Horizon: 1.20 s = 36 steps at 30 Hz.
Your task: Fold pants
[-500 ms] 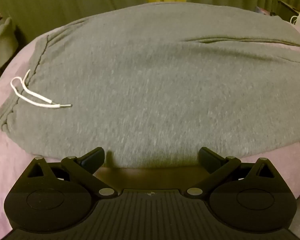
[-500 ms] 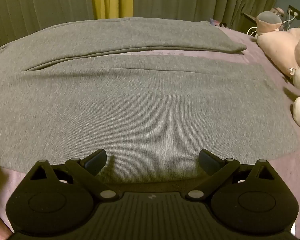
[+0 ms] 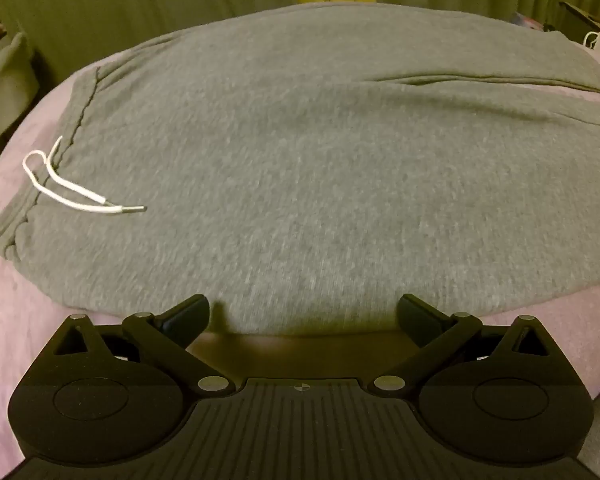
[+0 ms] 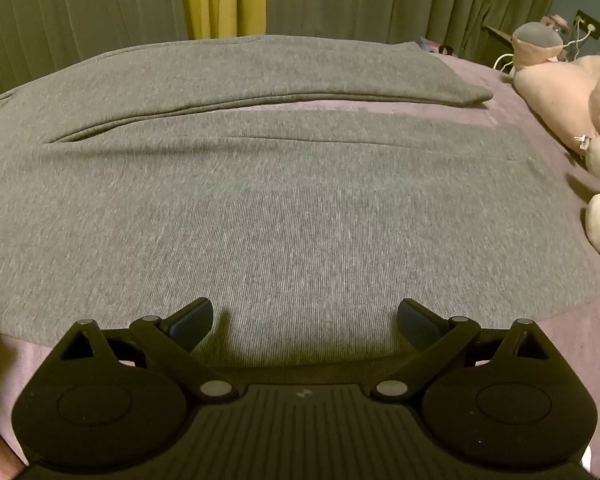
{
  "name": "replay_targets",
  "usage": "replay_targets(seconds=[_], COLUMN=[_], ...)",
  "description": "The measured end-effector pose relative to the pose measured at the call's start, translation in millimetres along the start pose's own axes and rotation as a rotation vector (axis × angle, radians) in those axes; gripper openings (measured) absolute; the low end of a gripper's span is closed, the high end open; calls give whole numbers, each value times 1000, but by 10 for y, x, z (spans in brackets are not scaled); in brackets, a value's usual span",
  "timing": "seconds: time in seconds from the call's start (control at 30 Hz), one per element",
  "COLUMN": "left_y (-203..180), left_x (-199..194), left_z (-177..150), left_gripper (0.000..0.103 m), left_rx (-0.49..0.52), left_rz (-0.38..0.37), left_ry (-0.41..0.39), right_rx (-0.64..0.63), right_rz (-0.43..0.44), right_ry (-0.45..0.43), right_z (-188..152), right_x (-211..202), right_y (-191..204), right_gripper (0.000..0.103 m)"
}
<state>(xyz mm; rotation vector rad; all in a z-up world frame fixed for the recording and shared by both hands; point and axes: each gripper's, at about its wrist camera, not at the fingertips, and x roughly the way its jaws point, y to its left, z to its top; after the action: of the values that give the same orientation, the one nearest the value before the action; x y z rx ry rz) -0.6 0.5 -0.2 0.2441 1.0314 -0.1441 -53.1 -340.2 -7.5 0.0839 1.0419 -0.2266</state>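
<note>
Now the left wrist view catches the grey pants' (image 3: 300, 168) waistband and white drawstring (image 3: 72, 188) at left; only the right wrist view shows both legs (image 4: 284, 208) running rightward to their cuffs beside a plush toy (image 4: 572, 92). Pants lie flat across the purple bedspread (image 3: 4, 312), long axis left-right. Left gripper (image 3: 303, 318) and right gripper (image 4: 305, 320) gape fully, holding nothing, at the near hem.

No visible change since earlier frames.
</note>
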Motion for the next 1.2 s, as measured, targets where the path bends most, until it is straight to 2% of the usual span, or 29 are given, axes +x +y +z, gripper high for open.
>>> replay_targets(seconds=[1.2], left_y=[82], left_x=[35], left_z=[-60], left_gripper=[103], left_rx=[-2], left_rz=[-3], left_ry=[8], right_rx=[1], right_rz=[-6], right_ry=[0], right_z=[16], right_x=[17], right_y=[23], right_gripper=[99])
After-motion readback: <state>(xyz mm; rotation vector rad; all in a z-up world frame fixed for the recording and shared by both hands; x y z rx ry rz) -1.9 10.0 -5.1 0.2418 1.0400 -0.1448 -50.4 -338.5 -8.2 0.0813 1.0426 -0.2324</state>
